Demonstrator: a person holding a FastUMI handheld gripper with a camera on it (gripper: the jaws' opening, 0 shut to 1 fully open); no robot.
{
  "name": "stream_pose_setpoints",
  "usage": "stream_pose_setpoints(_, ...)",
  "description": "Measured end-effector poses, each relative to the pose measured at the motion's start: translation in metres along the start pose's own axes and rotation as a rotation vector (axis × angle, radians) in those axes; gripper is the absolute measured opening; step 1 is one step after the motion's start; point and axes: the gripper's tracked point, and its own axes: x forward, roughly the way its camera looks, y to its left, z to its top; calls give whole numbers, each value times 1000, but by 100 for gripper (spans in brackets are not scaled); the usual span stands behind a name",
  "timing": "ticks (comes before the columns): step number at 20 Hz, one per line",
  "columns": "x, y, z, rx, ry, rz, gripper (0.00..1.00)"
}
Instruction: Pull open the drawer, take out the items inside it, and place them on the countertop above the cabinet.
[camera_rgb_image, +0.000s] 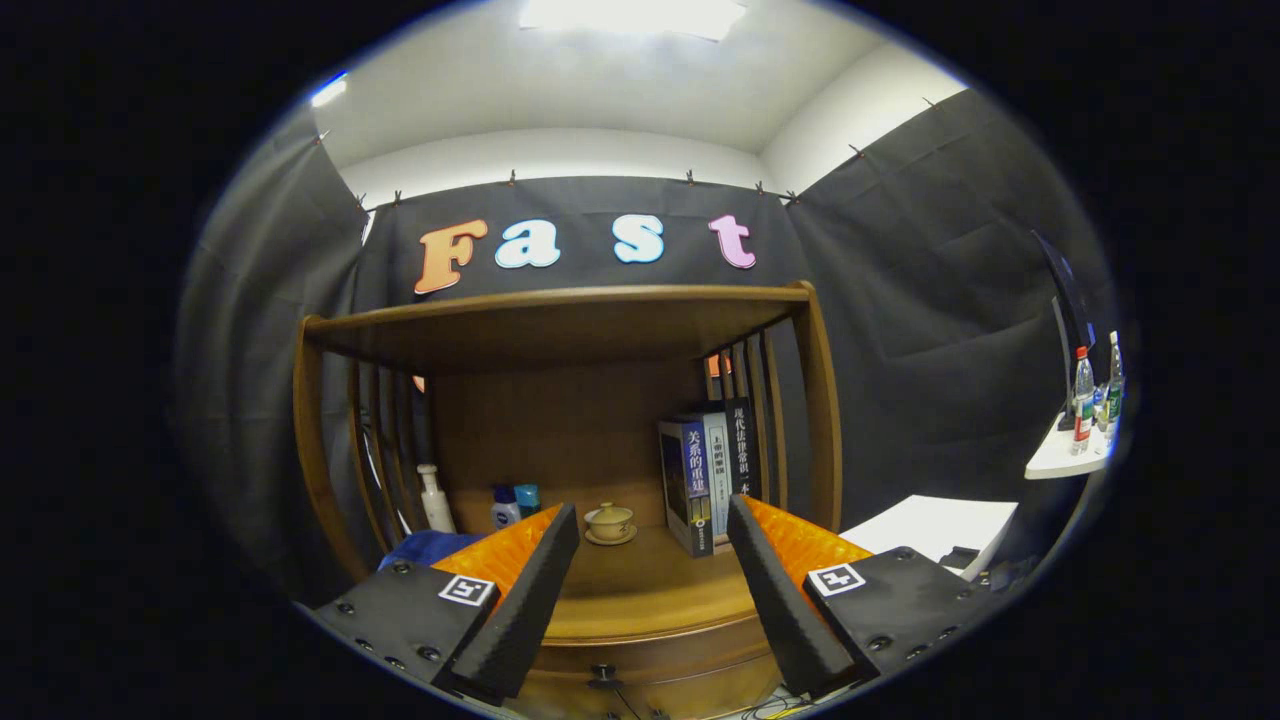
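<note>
A: What is the gripper (652, 520) doing in the gripper view?

B: Its jaws are standing wide apart and gripping nothing. The two fingers (525, 590) are rising from the lower part of the frame, black-padded with orange sides, and are touching no object.

A: Where is the drawer?

B: The drawer front (650, 672) is sitting at the bottom centre, below and between the fingers, with its small dark knob (603, 673) showing. It is looking closed; I cannot tell what is lying inside.

A: And the countertop?

B: The wooden countertop (640, 590) is lying just above the drawer, between the fingers. Beyond them, a small lidded teacup on a saucer (610, 522) is sitting at centre, books (705, 475) are standing upright to its right, and bottles (515, 503) are standing at its left.
</note>
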Motion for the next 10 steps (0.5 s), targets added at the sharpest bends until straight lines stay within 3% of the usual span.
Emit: stream_pose_setpoints(10, 27, 31, -210, 59, 182, 98, 98)
